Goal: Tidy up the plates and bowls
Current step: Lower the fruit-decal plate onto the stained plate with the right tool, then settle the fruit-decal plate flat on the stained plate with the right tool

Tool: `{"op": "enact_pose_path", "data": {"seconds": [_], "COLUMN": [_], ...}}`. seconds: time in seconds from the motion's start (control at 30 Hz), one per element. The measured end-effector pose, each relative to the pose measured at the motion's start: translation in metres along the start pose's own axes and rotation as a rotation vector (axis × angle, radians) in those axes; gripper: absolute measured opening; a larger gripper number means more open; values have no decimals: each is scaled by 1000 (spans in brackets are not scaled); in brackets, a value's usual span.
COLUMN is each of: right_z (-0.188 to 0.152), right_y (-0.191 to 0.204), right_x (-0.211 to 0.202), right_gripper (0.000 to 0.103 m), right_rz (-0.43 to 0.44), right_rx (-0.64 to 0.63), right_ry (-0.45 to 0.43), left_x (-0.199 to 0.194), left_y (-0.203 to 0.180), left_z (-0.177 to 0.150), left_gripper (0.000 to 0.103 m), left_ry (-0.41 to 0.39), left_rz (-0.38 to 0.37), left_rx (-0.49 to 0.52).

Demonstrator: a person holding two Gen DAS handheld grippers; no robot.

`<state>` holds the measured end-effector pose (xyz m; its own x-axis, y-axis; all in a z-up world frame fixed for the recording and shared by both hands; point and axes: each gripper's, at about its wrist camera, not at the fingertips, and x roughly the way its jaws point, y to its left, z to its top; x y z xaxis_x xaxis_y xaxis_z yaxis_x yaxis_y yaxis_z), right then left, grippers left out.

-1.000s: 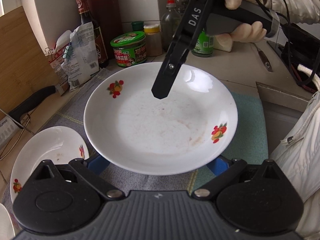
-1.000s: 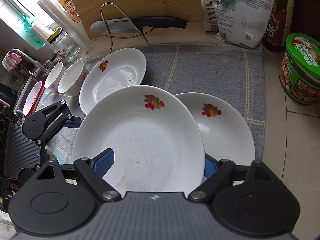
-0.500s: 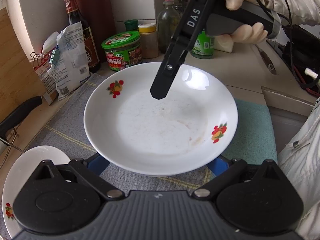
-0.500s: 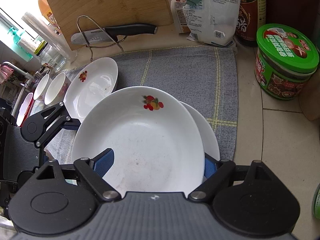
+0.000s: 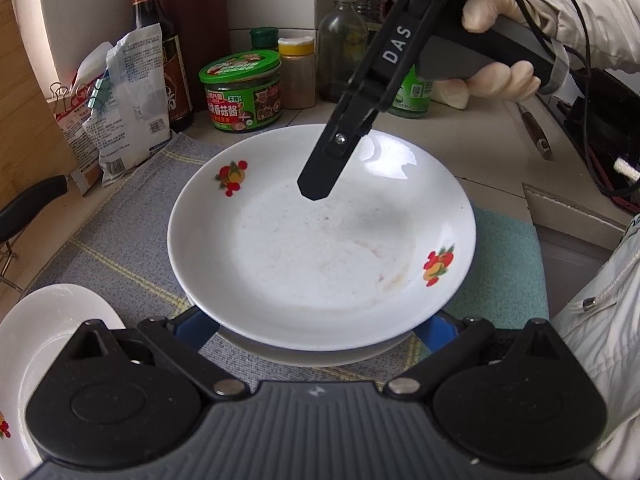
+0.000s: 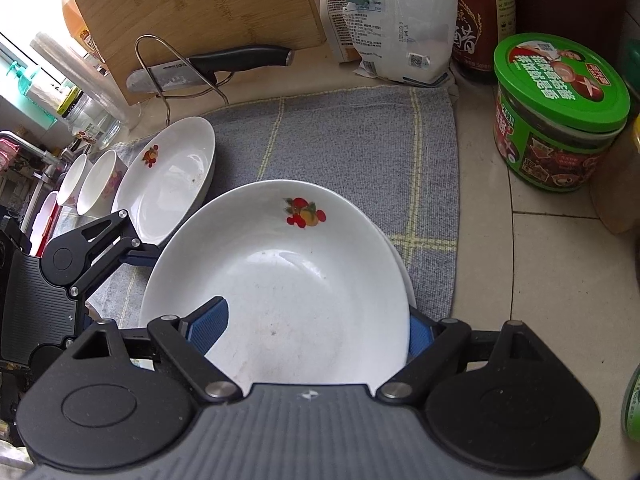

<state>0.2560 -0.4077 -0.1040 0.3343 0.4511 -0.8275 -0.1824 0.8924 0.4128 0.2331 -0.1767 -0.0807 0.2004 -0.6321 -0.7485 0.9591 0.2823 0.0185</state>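
A white plate with fruit prints [image 5: 320, 248] [image 6: 280, 280] is held over a second, similar plate whose rim [image 5: 304, 356] [image 6: 404, 276] shows just under it on the grey cloth. My right gripper [image 6: 316, 324] is shut on the top plate's rim, one finger inside the bowl and one outside. In the left wrist view the right gripper's finger [image 5: 320, 176] reaches into the plate from the far side. My left gripper [image 5: 316, 328] straddles the near rim, blue pads on either side. A third plate [image 6: 168, 176] [image 5: 44, 340] lies to the left, with two small bowls [image 6: 96, 184] beyond it.
A grey cloth [image 6: 340, 136] and a teal cloth [image 5: 508, 272] cover the counter. At the back stand a green-lidded jar [image 6: 556, 116], sauce bottles [image 5: 156, 44], a white bag [image 6: 400, 20], a cutting board [image 6: 200, 12] and a knife on a wire stand [image 6: 212, 68].
Both grippers carried the plate to the right over the other plate, which is now almost covered. The plate at the left slid further toward the frame edge.
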Motion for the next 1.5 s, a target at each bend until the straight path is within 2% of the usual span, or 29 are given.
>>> {"op": "enact_pose_path", "data": {"seconds": [0.8,0.93,1.5], "right_z": [-4,-4,-5], "right_y": [-4,-6,-5], "right_x": [11,14,13], "right_gripper": [92,92,93], "right_rz": [26,35,20], "right_rx": [35,42,43], "right_ry": [28,30,23], "left_x": [0,1,-9], "left_y": [-2,0,-1], "left_z": [4,1,-2], "left_gripper": [100,100,99], "left_ry": [71,103,74], "left_rz": [4,7,22], "left_rx": [27,10,7]}}
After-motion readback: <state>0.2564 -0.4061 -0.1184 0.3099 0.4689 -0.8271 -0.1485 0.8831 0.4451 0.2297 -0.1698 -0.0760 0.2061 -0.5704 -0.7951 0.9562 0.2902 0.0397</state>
